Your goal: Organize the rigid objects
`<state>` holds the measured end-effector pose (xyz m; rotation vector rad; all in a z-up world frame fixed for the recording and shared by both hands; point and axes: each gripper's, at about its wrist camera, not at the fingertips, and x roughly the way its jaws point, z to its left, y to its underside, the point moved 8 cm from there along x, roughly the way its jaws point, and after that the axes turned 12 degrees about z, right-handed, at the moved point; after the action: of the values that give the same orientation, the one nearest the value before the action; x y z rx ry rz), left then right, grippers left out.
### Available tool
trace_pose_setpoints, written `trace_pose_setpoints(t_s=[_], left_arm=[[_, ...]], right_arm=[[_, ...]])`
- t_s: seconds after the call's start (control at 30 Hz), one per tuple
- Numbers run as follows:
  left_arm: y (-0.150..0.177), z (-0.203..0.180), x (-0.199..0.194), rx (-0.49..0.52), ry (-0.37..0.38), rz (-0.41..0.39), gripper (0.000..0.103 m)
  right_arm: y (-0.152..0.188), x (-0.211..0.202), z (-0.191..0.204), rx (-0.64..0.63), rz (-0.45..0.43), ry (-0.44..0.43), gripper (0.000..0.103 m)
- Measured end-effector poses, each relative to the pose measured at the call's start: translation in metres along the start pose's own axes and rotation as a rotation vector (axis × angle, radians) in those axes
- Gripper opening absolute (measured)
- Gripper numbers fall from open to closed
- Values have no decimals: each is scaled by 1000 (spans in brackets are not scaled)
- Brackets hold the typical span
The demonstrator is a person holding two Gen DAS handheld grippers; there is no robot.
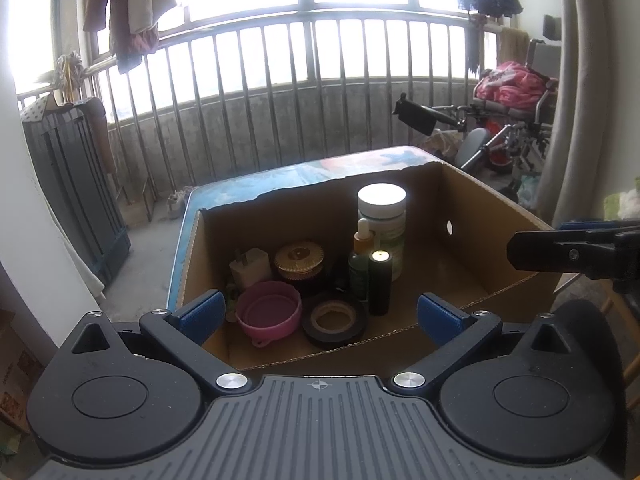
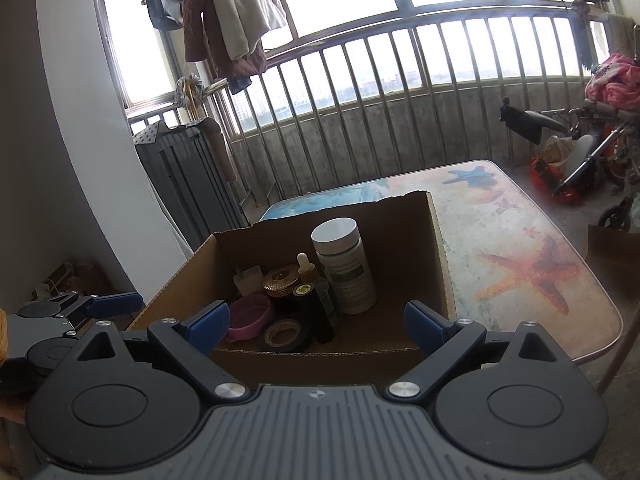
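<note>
An open brown cardboard box with a ragged, torn far rim sits on a table with a starfish-print top, and the rigid objects stand clustered in its left half: a tall white-lidded plastic jar with a green label, an amber dropper bottle, a dark green cylindrical tube with a shiny cap, a round gold-lidded tin, a white plug adapter, a pink collapsible silicone cup and a roll of black tape. The left gripper hangs just above the near wall, its blue-padded fingers spread wide and empty, with the cup and tape directly ahead between them. The right gripper is likewise spread and empty, at the near wall, the tape and tube ahead between its fingers. The box floor ahead of each gripper's right finger is bare, and the tabletop beyond the box's right wall lies open.
</note>
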<state>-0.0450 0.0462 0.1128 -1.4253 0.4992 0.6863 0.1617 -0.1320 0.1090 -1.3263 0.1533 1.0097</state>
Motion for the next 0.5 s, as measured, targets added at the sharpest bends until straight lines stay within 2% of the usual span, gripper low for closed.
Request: trace_pose_setpoints(t_s=[0.5], left_arm=[[-2, -1, 0, 8, -2, -11, 103]], right_arm=[[0, 5, 10, -26, 19, -5, 98]])
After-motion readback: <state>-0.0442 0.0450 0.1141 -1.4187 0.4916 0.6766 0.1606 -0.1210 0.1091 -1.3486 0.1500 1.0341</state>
